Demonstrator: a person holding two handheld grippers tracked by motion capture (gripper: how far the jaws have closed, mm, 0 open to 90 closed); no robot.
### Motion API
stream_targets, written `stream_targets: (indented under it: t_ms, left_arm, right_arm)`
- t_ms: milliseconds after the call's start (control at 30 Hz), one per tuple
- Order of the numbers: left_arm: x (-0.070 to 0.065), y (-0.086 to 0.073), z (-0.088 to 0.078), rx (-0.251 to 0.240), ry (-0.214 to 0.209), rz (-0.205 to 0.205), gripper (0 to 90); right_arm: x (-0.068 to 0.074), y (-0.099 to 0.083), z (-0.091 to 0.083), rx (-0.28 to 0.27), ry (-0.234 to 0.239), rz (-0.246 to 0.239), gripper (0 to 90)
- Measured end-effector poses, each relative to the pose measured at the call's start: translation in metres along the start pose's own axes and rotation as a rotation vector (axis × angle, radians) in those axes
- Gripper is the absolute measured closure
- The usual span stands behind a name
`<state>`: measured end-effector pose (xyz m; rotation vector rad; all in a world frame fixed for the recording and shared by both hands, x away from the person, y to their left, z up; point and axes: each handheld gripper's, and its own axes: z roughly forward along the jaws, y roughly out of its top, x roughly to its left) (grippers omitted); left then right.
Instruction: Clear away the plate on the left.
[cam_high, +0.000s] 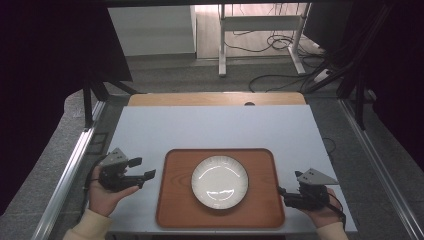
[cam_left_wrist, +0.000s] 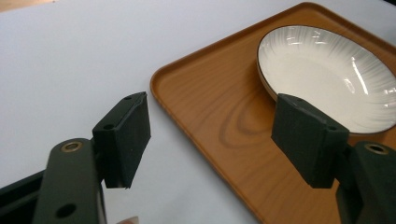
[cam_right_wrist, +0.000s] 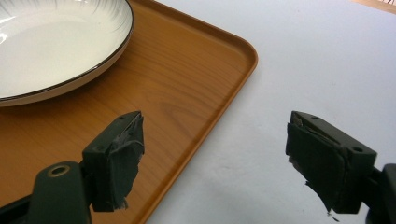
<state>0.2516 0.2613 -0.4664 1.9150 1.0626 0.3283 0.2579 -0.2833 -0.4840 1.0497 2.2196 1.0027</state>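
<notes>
A wooden tray (cam_high: 175, 210) lies at the near middle of the white table, and a white plate (cam_high: 220, 181) with a dark rim rests in its centre. My left gripper (cam_high: 143, 169) is held just off the tray's left edge, pointing toward it, open with nothing between its jaws. In the left gripper view the tray (cam_left_wrist: 196, 84) and plate (cam_left_wrist: 322, 70) lie beyond the left gripper (cam_left_wrist: 212, 121). My right gripper (cam_high: 282, 192) hovers by the tray's right edge, also open and empty. In the right gripper view the right gripper (cam_right_wrist: 215, 135) straddles the tray (cam_right_wrist: 177, 84) corner, with the plate (cam_right_wrist: 46, 42) at the upper left.
The white table top (cam_high: 215, 127) stretches bare behind the tray to a wooden strip (cam_high: 215, 99) at its far edge. Metal rails (cam_high: 70, 170) run along both sides. A desk frame (cam_high: 222, 45) and loose cables (cam_high: 280, 42) stand on the floor beyond.
</notes>
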Motion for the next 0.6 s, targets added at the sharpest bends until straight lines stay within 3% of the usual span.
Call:
stream_targets:
  t_ms: [33, 100, 167, 600]
  left_arm:
    - [0.002, -0.002, -0.002, 0.0, -0.006, -0.011, 28.0]
    - [0.001, -0.005, -0.006, 0.004, 0.024, 0.007, 28.0]
    - [-0.001, -0.007, -0.008, 0.0, 0.016, 0.012, 28.0]
    - [-0.004, -0.006, 0.003, 0.036, 0.022, 0.029, 27.8]
  right_arm:
    - [0.0, 0.0, 0.0, 0.0, 0.0, 0.003, 20.0]
    - [0.0, 0.001, 0.001, 0.003, 0.003, -0.002, 20.0]
    - [0.0, 0.001, 0.002, 0.004, 0.002, -0.001, 20.0]
    - [0.0, 0.0, 0.0, -0.001, -0.004, 0.002, 20.0]
